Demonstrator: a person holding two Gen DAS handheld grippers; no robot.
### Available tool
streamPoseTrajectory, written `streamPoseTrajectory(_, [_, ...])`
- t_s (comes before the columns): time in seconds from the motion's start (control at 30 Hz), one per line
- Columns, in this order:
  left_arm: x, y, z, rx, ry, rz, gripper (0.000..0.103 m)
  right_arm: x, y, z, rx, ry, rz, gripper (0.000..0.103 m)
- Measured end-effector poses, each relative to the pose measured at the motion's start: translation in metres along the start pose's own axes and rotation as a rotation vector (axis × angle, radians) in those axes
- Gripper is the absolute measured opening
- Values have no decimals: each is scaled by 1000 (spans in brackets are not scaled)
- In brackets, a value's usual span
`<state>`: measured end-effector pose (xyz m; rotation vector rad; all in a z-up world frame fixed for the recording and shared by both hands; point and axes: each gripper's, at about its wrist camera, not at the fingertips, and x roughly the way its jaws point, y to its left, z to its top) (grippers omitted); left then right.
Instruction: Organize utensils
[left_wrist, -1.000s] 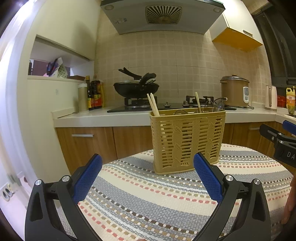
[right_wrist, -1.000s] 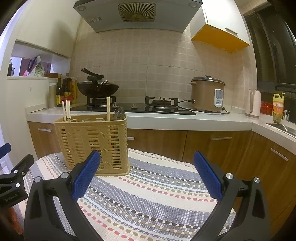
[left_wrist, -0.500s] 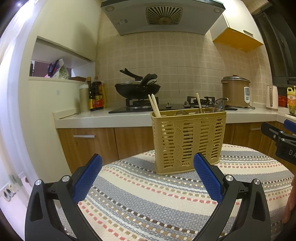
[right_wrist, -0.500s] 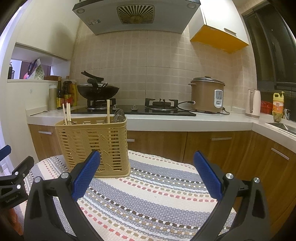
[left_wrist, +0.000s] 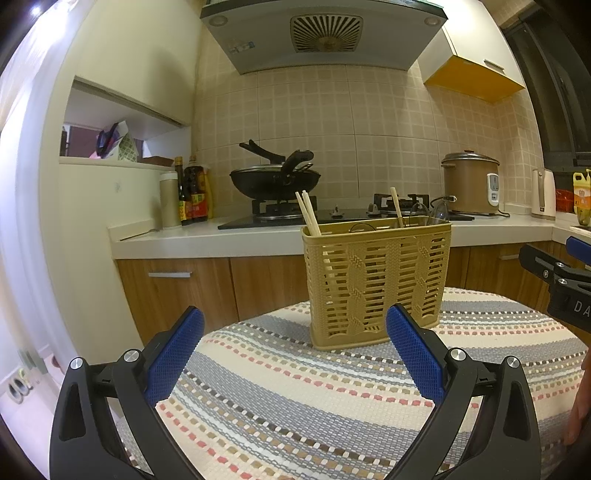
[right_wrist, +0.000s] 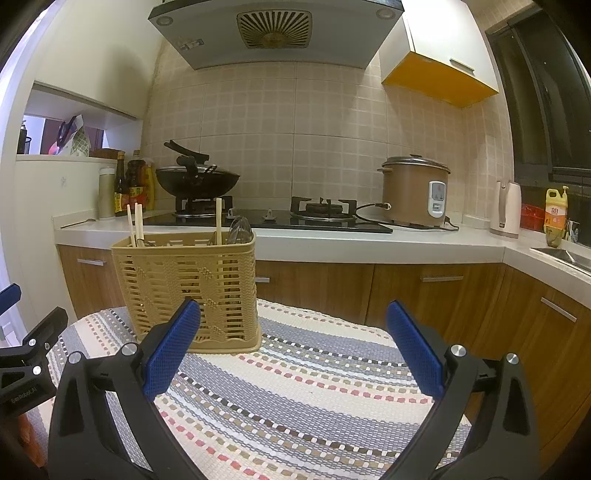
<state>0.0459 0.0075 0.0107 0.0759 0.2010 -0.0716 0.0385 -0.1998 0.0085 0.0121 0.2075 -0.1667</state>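
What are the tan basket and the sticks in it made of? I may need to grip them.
The basket looks like moulded plastic, matte tan: uniform colour, regular slotted walls with a woven-look pattern. The chopsticks look like pale bare wood or bamboo, unvarnished; too small to tell which. Both grippers are open and empty.

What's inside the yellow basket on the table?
Sticking out of the yellow basket are wooden chopsticks, one more chopstick, and a shiny metal utensil, maybe a spoon. The basket's wall hides their lower ends and anything shorter.
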Motion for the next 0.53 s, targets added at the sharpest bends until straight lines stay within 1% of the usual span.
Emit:
streamPoseTrajectory(0.23, [-2, 3, 1, -17, -14, 7, 96, 0, 1, 0, -6, 2, -1, 97])
streamPoseTrajectory(0.37, [-2, 8, 2, -47, -14, -14, 96, 0, 1, 0, -7, 3, -1, 97])
streamPoseTrajectory(0.47, [0, 8, 2, -45, -1, -23, 96, 0, 1, 0, -5, 5, -1, 97])
streamPoseTrajectory(0.53, [0, 8, 2, -42, -5, -19, 96, 0, 1, 0, -2, 7, 0, 97])
